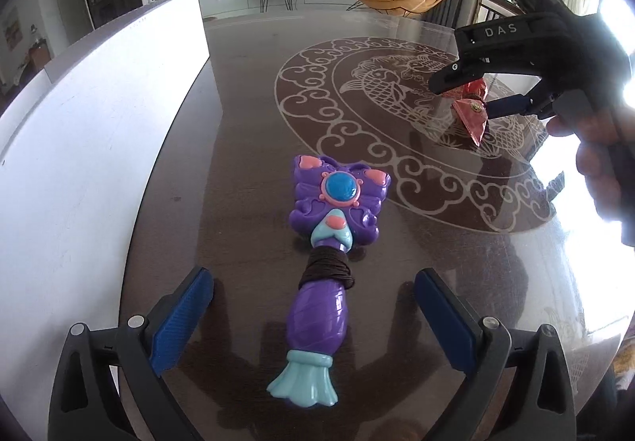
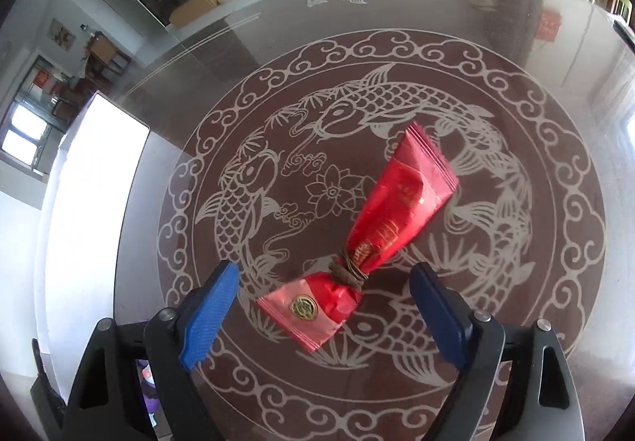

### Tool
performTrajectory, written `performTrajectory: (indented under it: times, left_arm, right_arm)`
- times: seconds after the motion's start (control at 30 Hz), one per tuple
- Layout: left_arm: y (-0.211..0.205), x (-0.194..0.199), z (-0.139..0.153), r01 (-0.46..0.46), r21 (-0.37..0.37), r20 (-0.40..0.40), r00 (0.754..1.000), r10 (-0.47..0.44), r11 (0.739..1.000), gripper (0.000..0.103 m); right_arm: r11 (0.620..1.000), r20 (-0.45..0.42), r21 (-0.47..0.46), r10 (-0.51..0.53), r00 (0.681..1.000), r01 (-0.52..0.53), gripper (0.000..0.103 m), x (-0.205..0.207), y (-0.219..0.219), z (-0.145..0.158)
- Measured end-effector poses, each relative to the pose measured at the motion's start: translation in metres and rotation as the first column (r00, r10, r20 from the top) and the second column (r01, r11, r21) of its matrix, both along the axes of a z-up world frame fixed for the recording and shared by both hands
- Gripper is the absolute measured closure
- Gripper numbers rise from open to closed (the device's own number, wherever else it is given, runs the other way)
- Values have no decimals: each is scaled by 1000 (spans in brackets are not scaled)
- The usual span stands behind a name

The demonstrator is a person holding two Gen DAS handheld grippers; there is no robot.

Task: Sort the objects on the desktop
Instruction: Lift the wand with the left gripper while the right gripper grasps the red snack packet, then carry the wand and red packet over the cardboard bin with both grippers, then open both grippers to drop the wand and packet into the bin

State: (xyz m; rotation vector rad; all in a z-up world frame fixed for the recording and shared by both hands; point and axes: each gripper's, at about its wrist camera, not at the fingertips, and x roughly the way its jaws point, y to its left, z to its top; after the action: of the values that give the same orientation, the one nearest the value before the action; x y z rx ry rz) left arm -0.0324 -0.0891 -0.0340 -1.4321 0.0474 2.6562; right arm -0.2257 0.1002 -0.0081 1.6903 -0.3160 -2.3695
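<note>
While the left gripper (image 1: 313, 318) hangs released astride the purple plastic butterfly wand (image 1: 331, 238) on the dark glass table (image 1: 246, 147), the right gripper (image 2: 323, 302) brackets the red foil packet (image 2: 381, 230) at table centre, unclenched — light, crinkly, slippery; likely best pinched at its cord-tied waist.

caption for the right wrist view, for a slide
Open right gripper poised over a red packet cinched with brown cord on the fish-patterned table.
</note>
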Motion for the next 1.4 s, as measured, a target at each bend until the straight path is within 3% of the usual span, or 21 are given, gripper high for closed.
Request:
performTrajectory:
  times: [0.07,0.1,0.13,0.17,0.2,0.23,0.27,0.4,0.53,0.77,0.9,1.07,1.13,1.23,1.4]
  left_arm:
    - [-11,-3,1,-8,33,-4,1000,8,999,2]
    - [-13,-6,2,-9,44,-10,1000,10,999,7]
    - [-15,-8,4,-7,42,-24,1000,8,999,26]
    - [-14,-10,5,0,25,-33,999,1,1000,38]
    - [-11,-11,6,9,10,-35,999,-9,1000,60]
    - [-10,-12,7,17,17,-32,999,-16,1000,78]
    - [-10,-12,8,16,34,-28,999,-15,999,80]
    - [-16,3,8,-6,108,-51,999,12,994,81]
    - [-20,26,18,-34,152,-104,993,50,988,82]
    - [-41,64,70,-73,252,-223,966,131,965,82]
    - [-73,86,117,-88,287,-292,941,174,954,82]
    - [-148,94,153,-199,271,-298,913,278,942,81]
    - [-181,95,152,-279,225,-273,902,336,933,81]
    - [-230,97,133,-392,194,-194,883,427,899,82]
    - [-269,101,97,-493,150,-86,857,508,857,81]
  right_arm:
    - [995,-34,90,37,999,-33,27,2,-13,2]
    - [990,-53,127,64,997,-57,38,5,-17,2]
    - [984,-71,155,99,993,-88,53,8,-20,3]
    - [978,-84,172,133,988,-117,63,12,-20,4]
    - [974,-87,175,158,984,-141,74,16,-18,5]
    - [972,-81,163,182,980,-167,78,21,-15,6]
    - [968,-71,157,207,976,-194,78,27,-10,6]
    - [949,-64,153,290,955,-277,80,57,11,13]
    - [952,-68,74,302,951,-297,80,83,36,27]
    - [935,-125,30,354,927,-354,80,103,29,71]
    - [906,-199,-27,410,890,-423,80,108,-23,110]
    - [821,-301,-97,515,803,-563,80,119,-126,161]
    - [781,-335,-102,556,761,-616,80,127,-172,174]
    - [725,-352,-92,617,704,-682,80,136,-237,179]
    - [662,-263,-77,708,656,-745,80,151,-312,138]
